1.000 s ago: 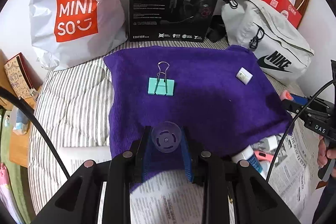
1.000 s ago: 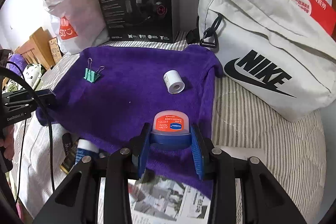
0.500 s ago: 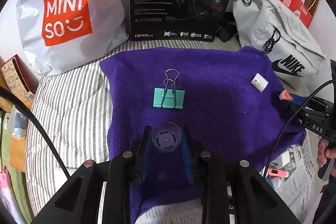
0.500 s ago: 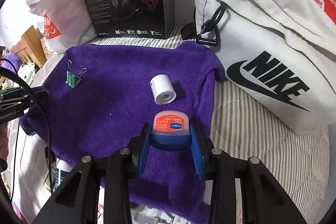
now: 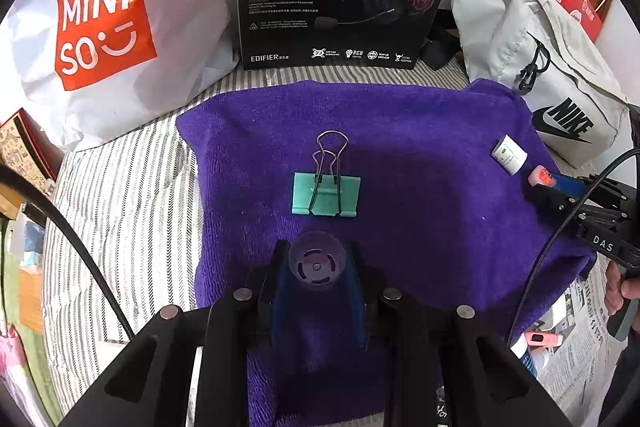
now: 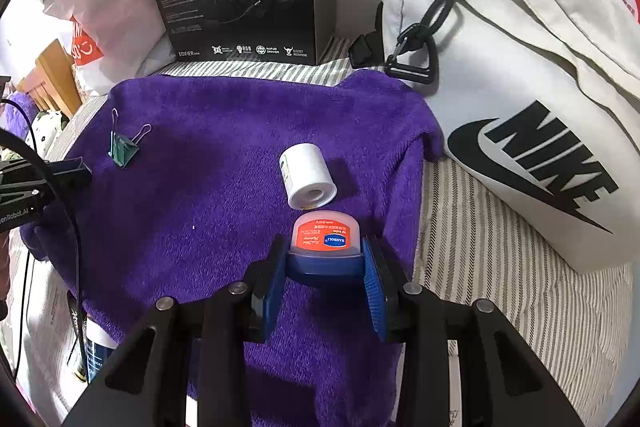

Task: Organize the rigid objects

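On my left, the left gripper [image 5: 318, 267] is clamped on a small translucent purple cap [image 5: 317, 261], its blue pads [image 5: 280, 291] pressed against both sides. It hangs over the near part of the purple towel [image 5: 420, 155]. Just ahead of the cap lies the green clip [image 5: 326, 193], flat on the towel with its wire handles pointing away from me.

Further right on the towel sits the white roll [image 6: 307, 175], on its side with the open end facing me. Close behind it, in my right gripper [image 6: 325, 263], I hold the jar [image 6: 325, 243] with the red-orange label, squeezed between the two pads by its blue lid. The jar is just short of the roll, not touching it as far as I can tell. The Nike bag [image 6: 520, 75] stands to the right, off the towel.

I judge I am in the carry-and-place step with both hands loaded: clip and roll already lie on the towel, cap and jar are to join them. Next I would lower each piece to a bare patch of towel, cap short of the clip, jar beside the roll, then part the fingers only once each rests, since the plush may let the cap tip or roll.
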Motion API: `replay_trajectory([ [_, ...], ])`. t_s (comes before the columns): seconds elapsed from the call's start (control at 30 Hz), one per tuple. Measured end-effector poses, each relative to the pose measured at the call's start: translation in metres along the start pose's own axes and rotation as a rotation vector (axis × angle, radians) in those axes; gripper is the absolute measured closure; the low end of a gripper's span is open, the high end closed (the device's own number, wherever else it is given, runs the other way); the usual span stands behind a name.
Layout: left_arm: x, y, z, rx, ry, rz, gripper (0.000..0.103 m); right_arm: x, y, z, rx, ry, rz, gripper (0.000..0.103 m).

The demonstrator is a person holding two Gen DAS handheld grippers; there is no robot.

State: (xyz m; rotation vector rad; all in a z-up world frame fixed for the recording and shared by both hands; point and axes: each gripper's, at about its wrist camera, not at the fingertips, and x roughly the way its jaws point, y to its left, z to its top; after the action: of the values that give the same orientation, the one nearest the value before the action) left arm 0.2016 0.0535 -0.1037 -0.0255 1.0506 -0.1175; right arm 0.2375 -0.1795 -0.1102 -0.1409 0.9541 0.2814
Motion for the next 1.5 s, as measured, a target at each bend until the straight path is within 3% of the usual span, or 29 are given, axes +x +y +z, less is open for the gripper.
replay_trajectory([
  [0.97, 0.031, -0.004, 0.011, 0.07, 0.032, 0.078, 0.077, 0.022, 0.005, 0.01, -0.053, 0.018, 0.014, 0.066],
  [1.17, 0.028, -0.003, 0.007, 0.059, 0.048, 0.074, 0.066, 0.022, 0.004, 0.01, -0.057, 0.028, 0.029, 0.065],
  [1.37, 0.024, -0.006, -0.001, 0.057, 0.057, 0.069, 0.055, 0.015, 0.008, 0.004, -0.061, 0.053, 0.043, 0.055],
  [1.5, 0.018, -0.01, -0.008, 0.058, 0.065, 0.07, 0.054, 0.003, 0.006, -0.005, -0.046, 0.061, 0.044, 0.052],
])
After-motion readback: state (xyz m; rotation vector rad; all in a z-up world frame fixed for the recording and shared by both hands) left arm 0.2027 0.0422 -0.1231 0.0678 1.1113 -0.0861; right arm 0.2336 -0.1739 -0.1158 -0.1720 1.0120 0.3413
